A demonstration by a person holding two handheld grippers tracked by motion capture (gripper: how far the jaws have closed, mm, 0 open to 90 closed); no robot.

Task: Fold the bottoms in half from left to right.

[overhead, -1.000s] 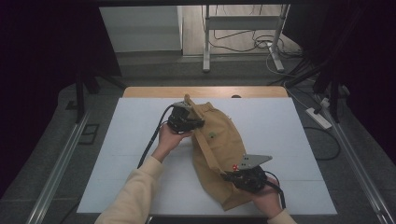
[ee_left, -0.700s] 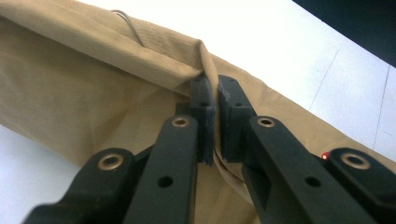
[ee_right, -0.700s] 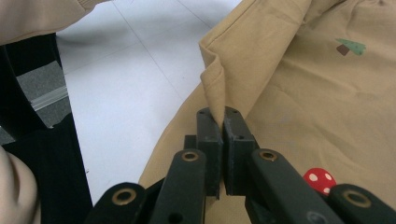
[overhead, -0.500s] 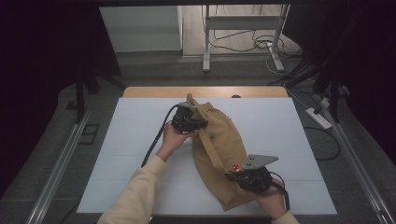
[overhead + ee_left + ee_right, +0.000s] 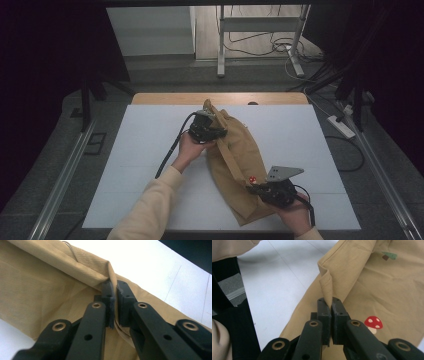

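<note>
A: What sort of place is this?

B: A lab or recording studio, not a home. The bench point(image 5: 150, 165) is a plain white board over a wooden top, with dark curtains point(image 5: 45, 75) hanging along its left and right edges.

A: Anything else that shows it?

B: Metal rails point(image 5: 60, 180) run along the floor beside both edges. Beyond the far edge stands a metal frame point(image 5: 260, 37) with loose cables point(image 5: 280, 50) on the floor, and a power strip point(image 5: 341, 126) lies off the far right corner.

Tan mushroom-print cloth point(image 5: 240, 165) lies crumpled on table.
</note>
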